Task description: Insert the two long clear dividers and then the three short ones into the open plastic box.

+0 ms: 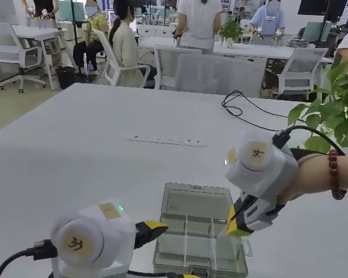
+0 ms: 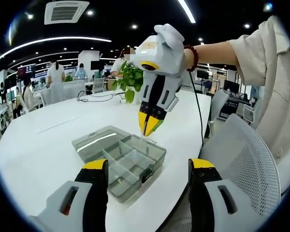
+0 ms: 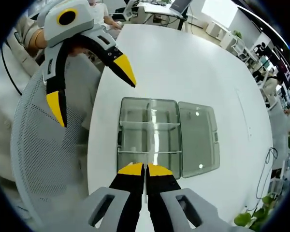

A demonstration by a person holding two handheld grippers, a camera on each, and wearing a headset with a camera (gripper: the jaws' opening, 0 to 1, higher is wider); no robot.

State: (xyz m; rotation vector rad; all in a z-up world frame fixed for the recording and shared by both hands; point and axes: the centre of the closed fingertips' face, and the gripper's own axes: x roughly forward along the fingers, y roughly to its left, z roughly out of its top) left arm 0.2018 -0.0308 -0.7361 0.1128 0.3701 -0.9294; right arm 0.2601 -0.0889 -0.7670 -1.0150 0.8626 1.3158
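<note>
**Now holding a clear divider at the edge of the open box**

Right now the open plastic box (image 1: 192, 202) is sitting on the white tabletop (image 1: 104, 145) close to the person, its lid lying flat on the far side of the tray. In the right gripper view, clear walls are already splitting the tray into several compartments.

The right gripper (image 1: 235, 229) is pointing down at the tray's right-hand edge in the head view. Its yellow-tipped jaws are pressing together on a small clear divider (image 2: 147, 139), which is poking out below the tips in the left gripper view. The piece is too thin and transparent to say whether it is touching the tray.

The left gripper (image 1: 171, 252) is hovering at the near left of the box with its jaws spreading wide and gripping nothing. In its own view the tips are framing the tray from the near side.

A black cable (image 1: 249, 110) is trailing across the far part of the tabletop, and a leafy potted plant (image 1: 330, 110) is standing at the right edge. A white mesh chair (image 2: 237, 154) is standing beside the tabletop in the left gripper view.
</note>
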